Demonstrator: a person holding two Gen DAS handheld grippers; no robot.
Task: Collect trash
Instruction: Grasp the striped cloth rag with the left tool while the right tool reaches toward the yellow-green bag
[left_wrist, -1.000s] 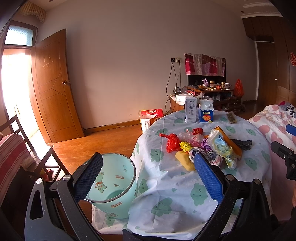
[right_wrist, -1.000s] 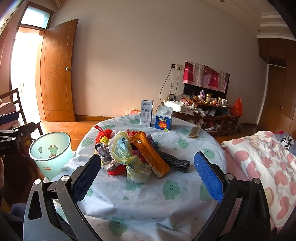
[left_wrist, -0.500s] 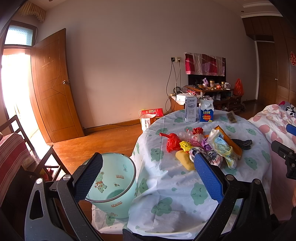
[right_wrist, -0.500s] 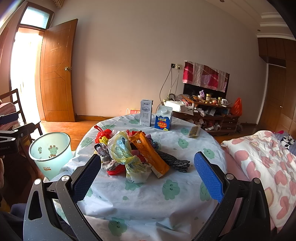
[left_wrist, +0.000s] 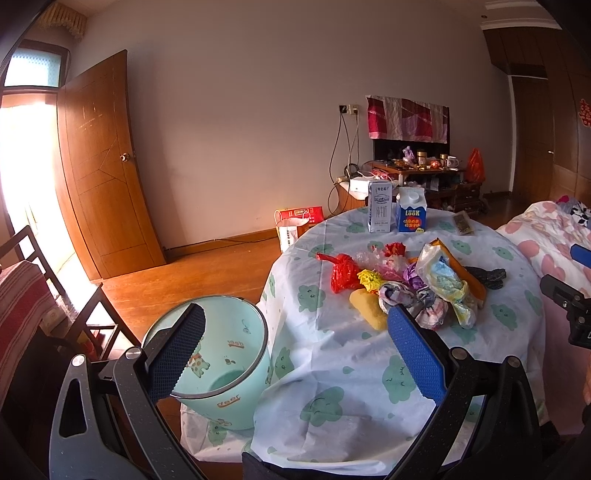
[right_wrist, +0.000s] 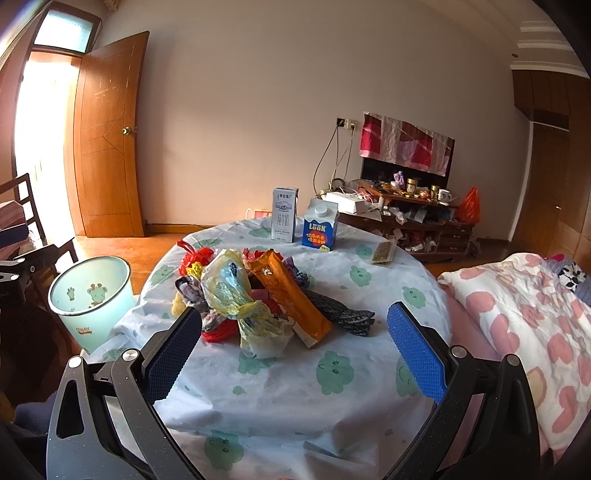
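Your left claw (left_wrist: 295, 347) is spread wide and holds nothing, poised above the near edge of the table (left_wrist: 332, 369), with the pale green bin (left_wrist: 221, 362) just beside that edge on the floor. Your right claw (right_wrist: 295, 350) is released too, empty, facing the trash heap (right_wrist: 255, 295) at the table's middle: crumpled plastic bags, an orange wrapper (right_wrist: 291, 299) on top, and a dark knotted bundle (right_wrist: 343, 314) to its right. Beyond the heap two cartons stand upright, a white one (right_wrist: 283, 214) and a blue one (right_wrist: 320, 229), side by side.
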